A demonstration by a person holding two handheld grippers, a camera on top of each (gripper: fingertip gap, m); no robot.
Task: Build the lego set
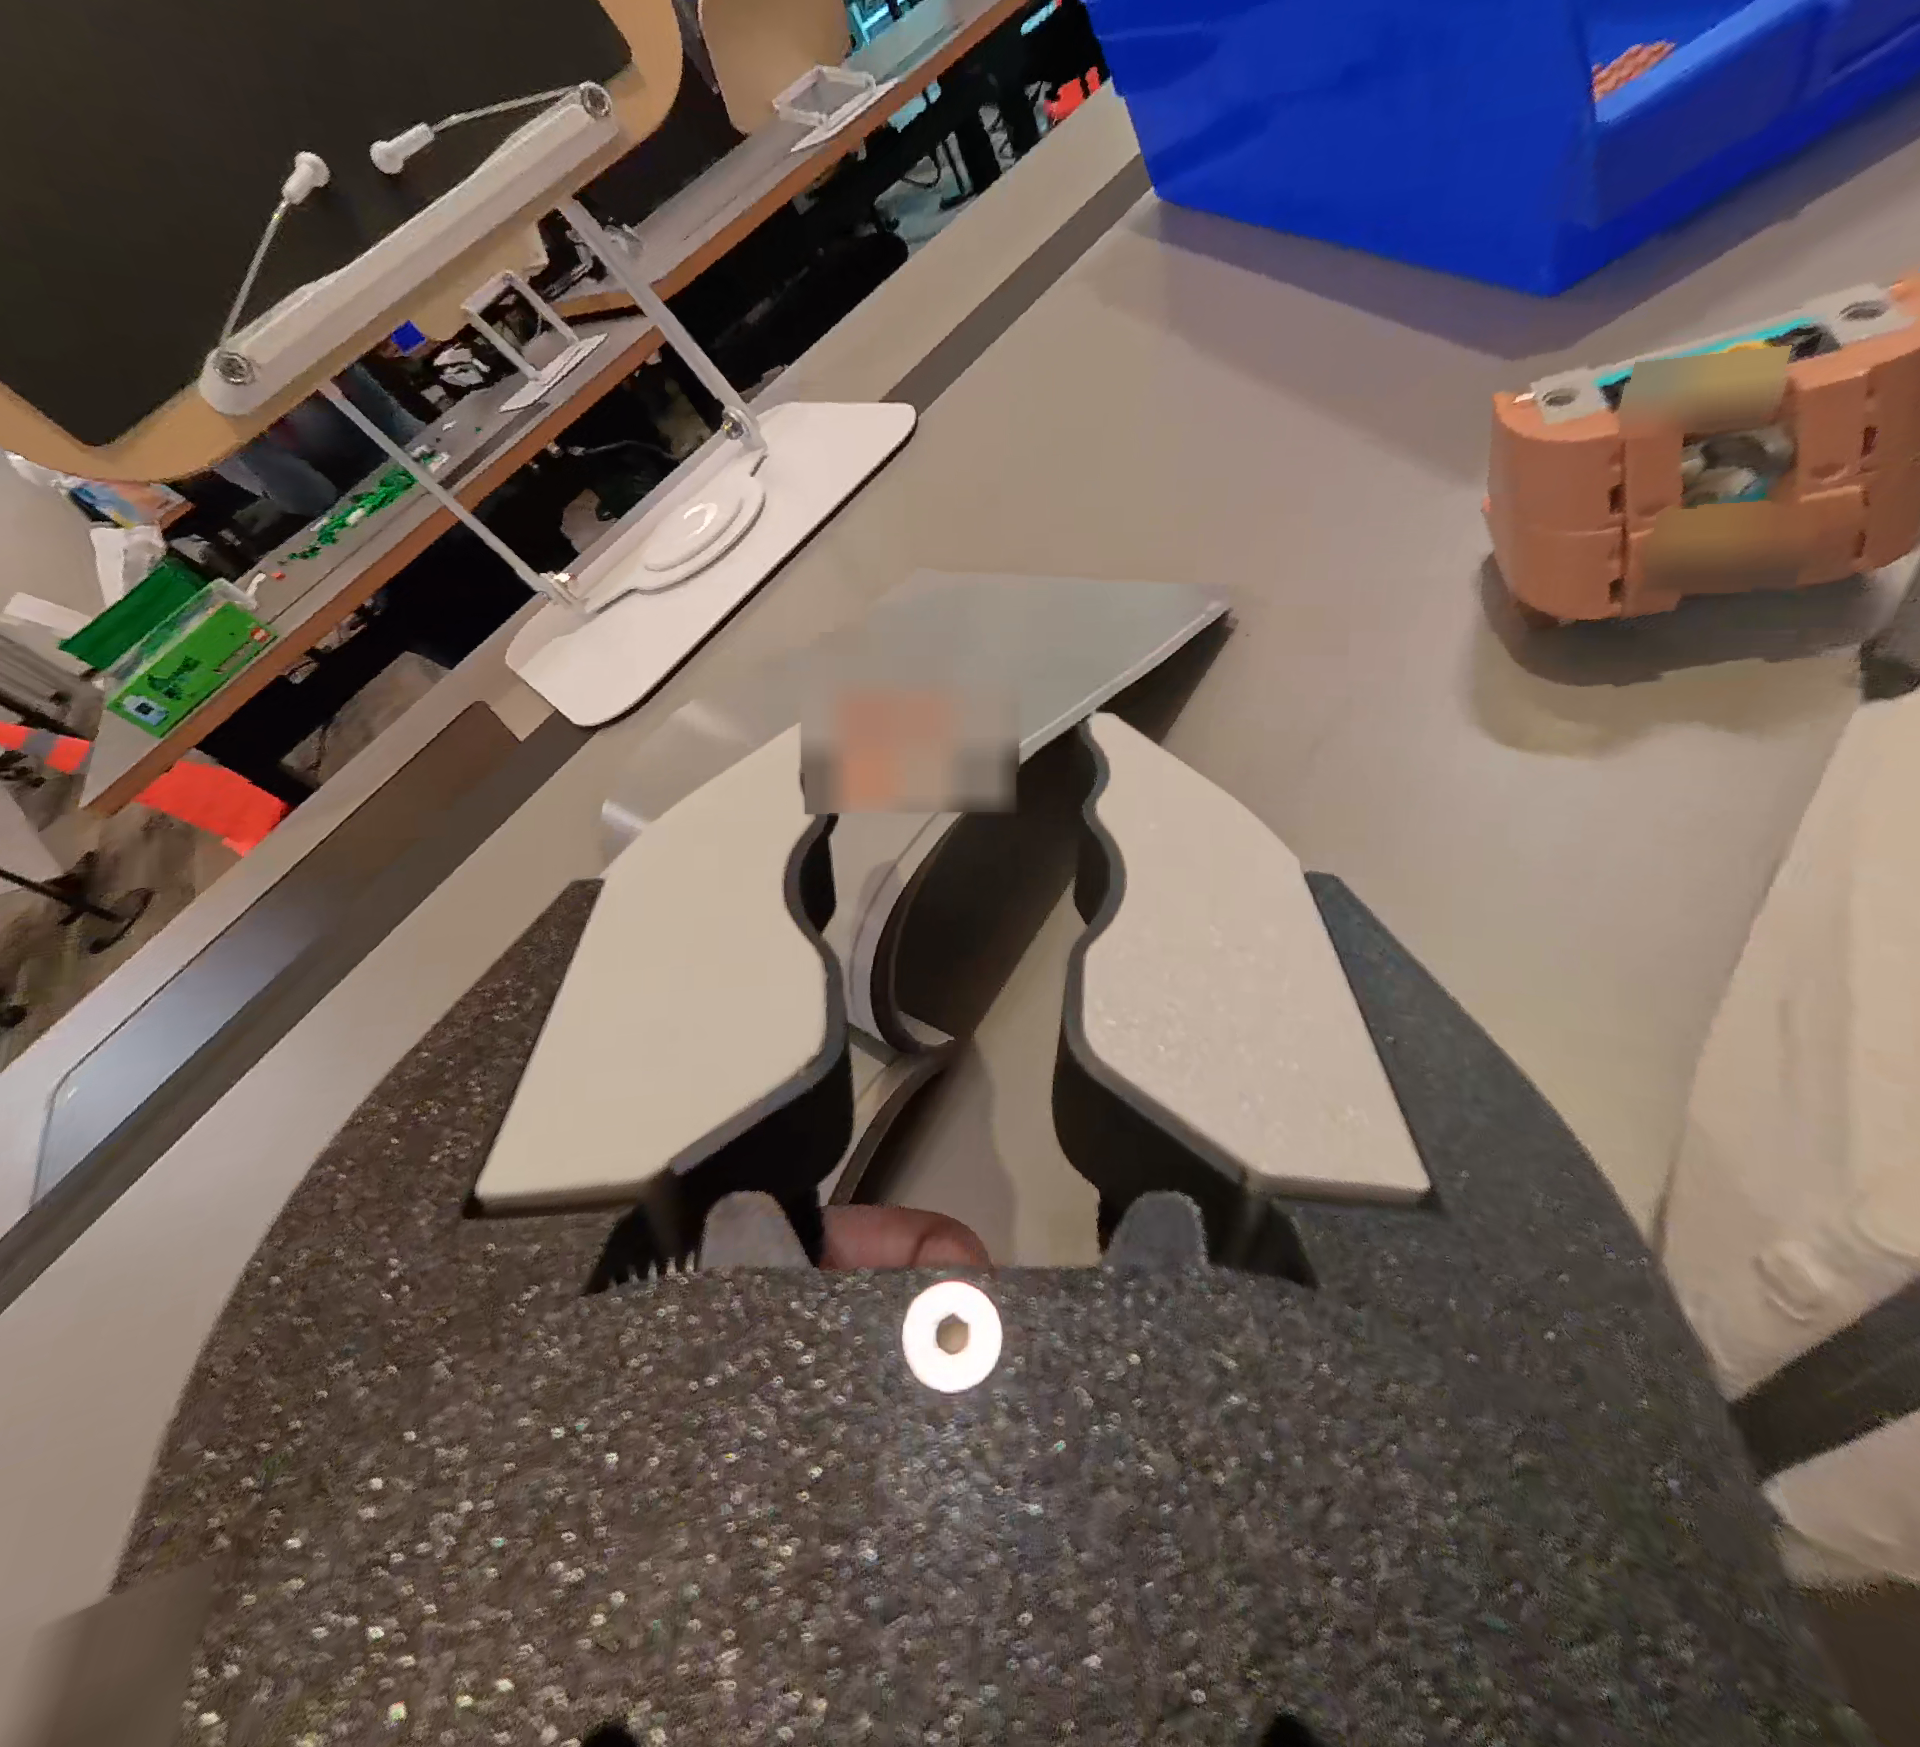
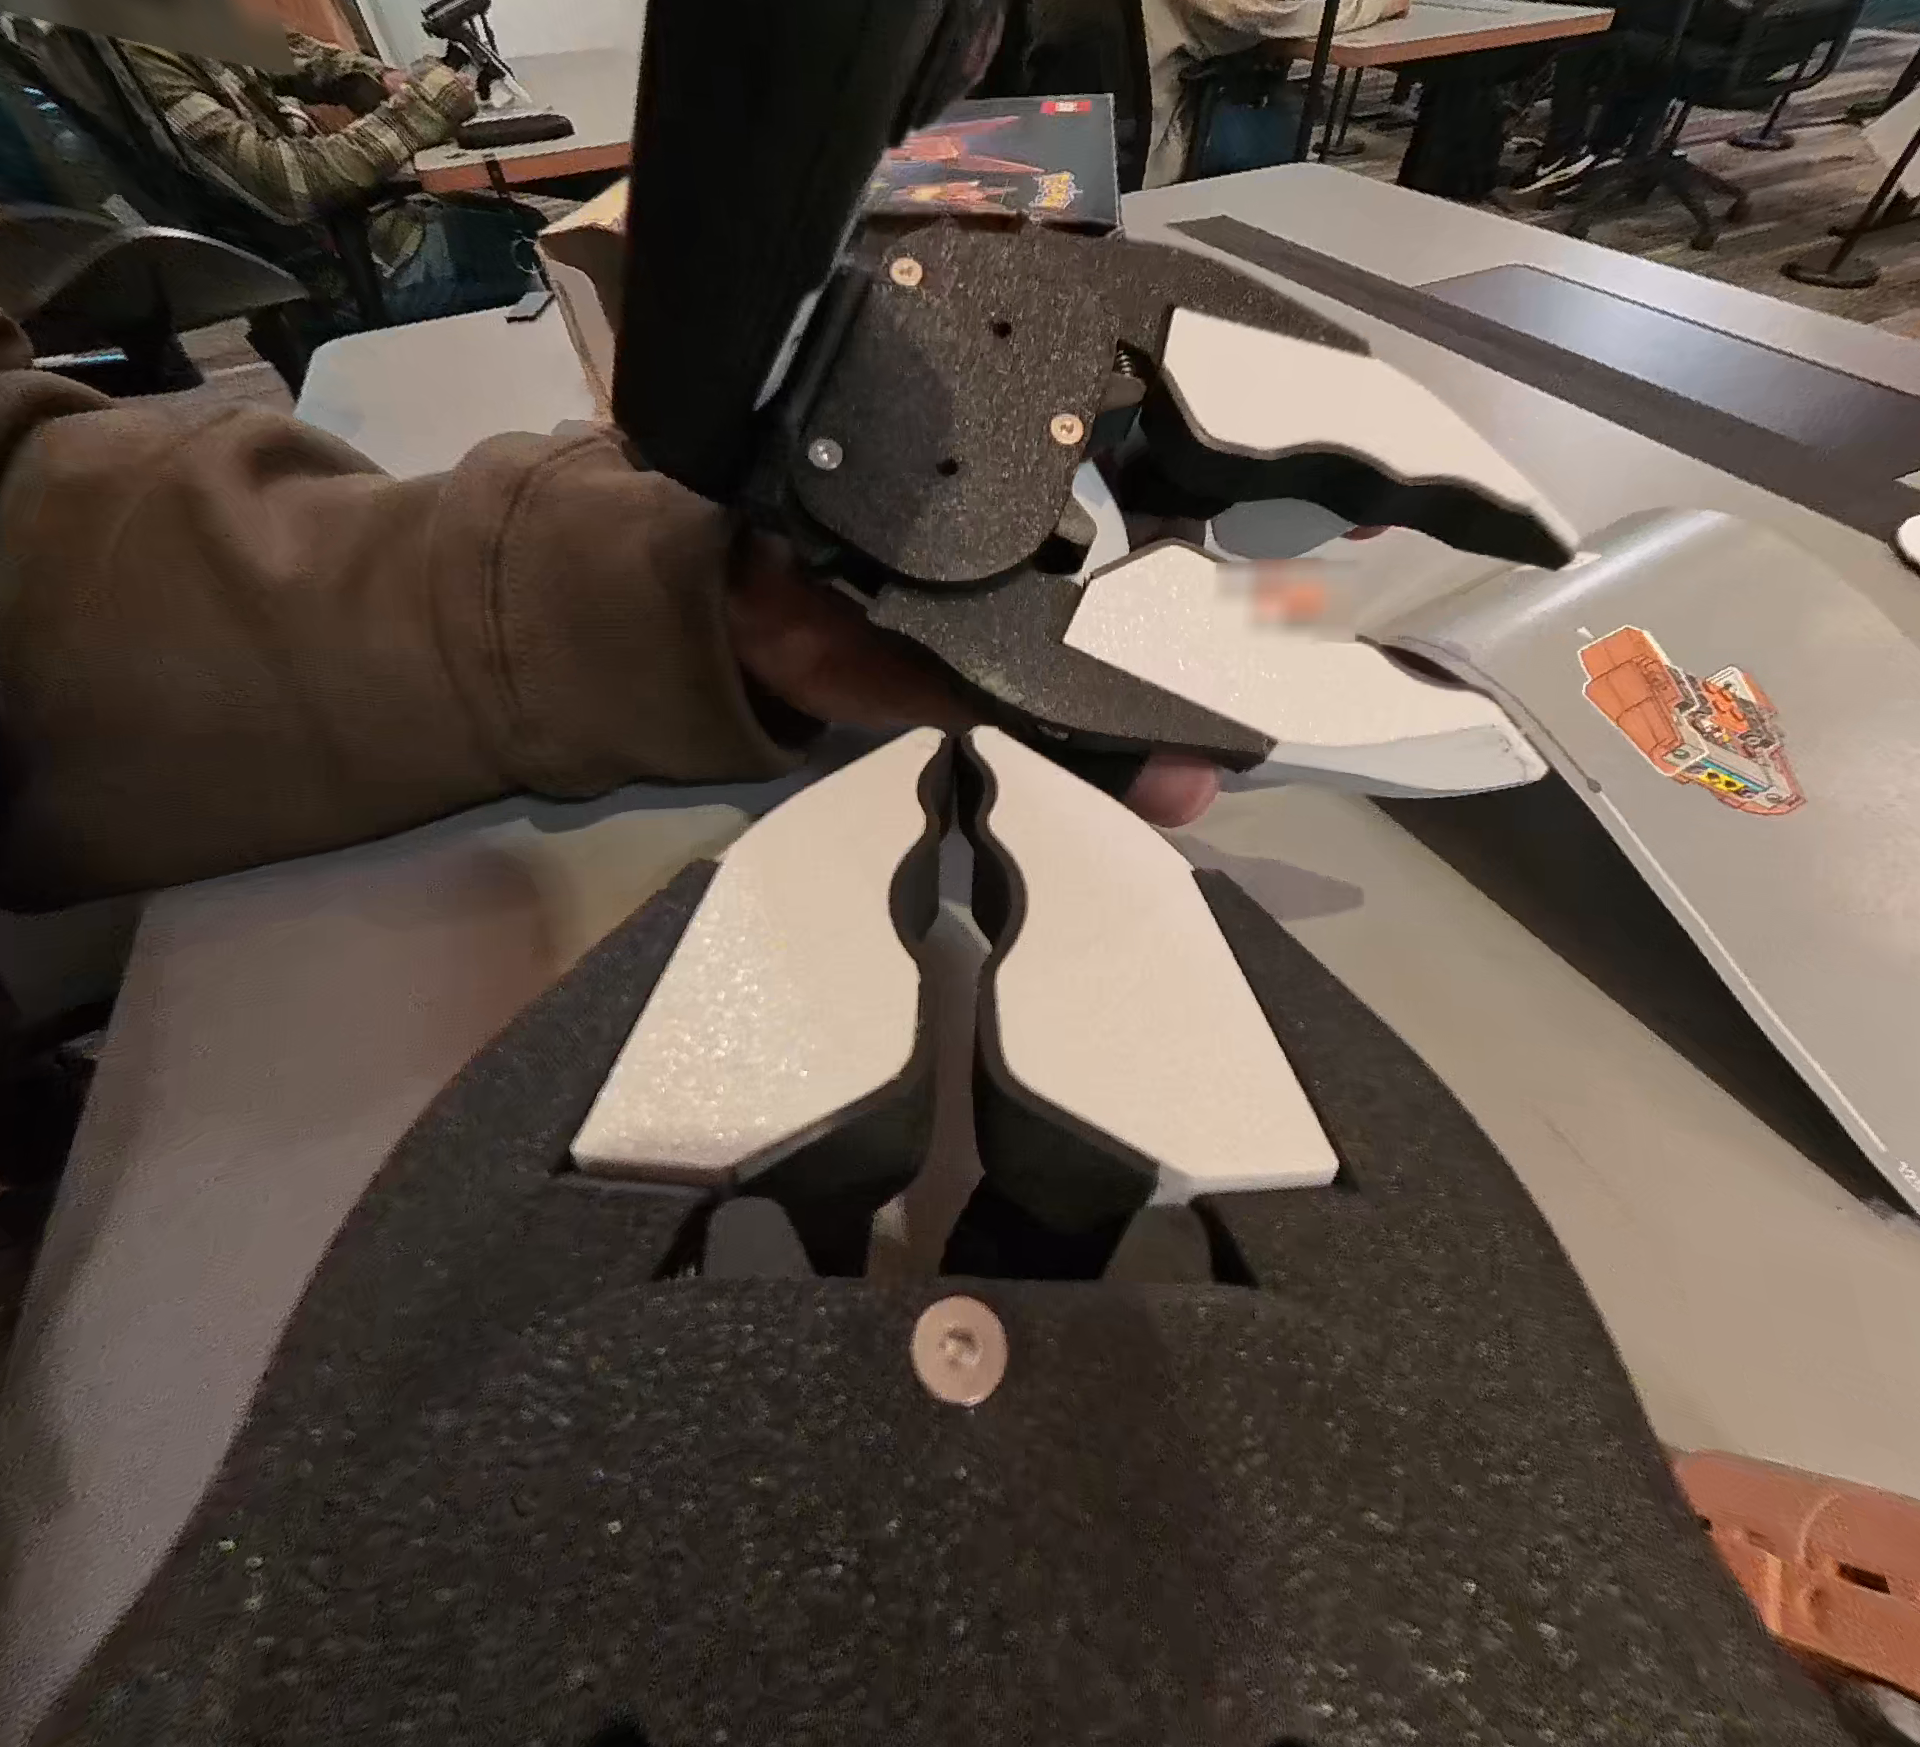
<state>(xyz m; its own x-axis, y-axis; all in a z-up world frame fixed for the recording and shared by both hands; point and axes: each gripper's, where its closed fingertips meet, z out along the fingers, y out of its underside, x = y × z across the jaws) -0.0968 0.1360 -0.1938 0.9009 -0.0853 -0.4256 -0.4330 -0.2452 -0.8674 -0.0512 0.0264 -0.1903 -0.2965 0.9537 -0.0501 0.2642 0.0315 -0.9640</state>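
An orange-brown lego build (image 1: 1704,471) sits on the grey table at the right; its corner also shows in the right wrist view (image 2: 1818,1572). The instruction booklet (image 2: 1714,762) lies open on the table, one page curled up. My left gripper (image 1: 956,762) is open, its two fingers on either side of the lifted page (image 1: 1039,648) with a wide gap. It also shows in the right wrist view (image 2: 1538,658), held by a hand in a brown sleeve. My right gripper (image 2: 961,762) is shut and empty, just behind the left hand.
A blue bin (image 1: 1455,35) with small orange pieces stands at the back right. A white tablet stand (image 1: 717,544) holds a dark screen at the left by the table's edge. The lego box (image 2: 1008,159) stands behind the left gripper. People sit at other tables beyond. Spacing between my two grippers at the tips: around 12 centimetres.
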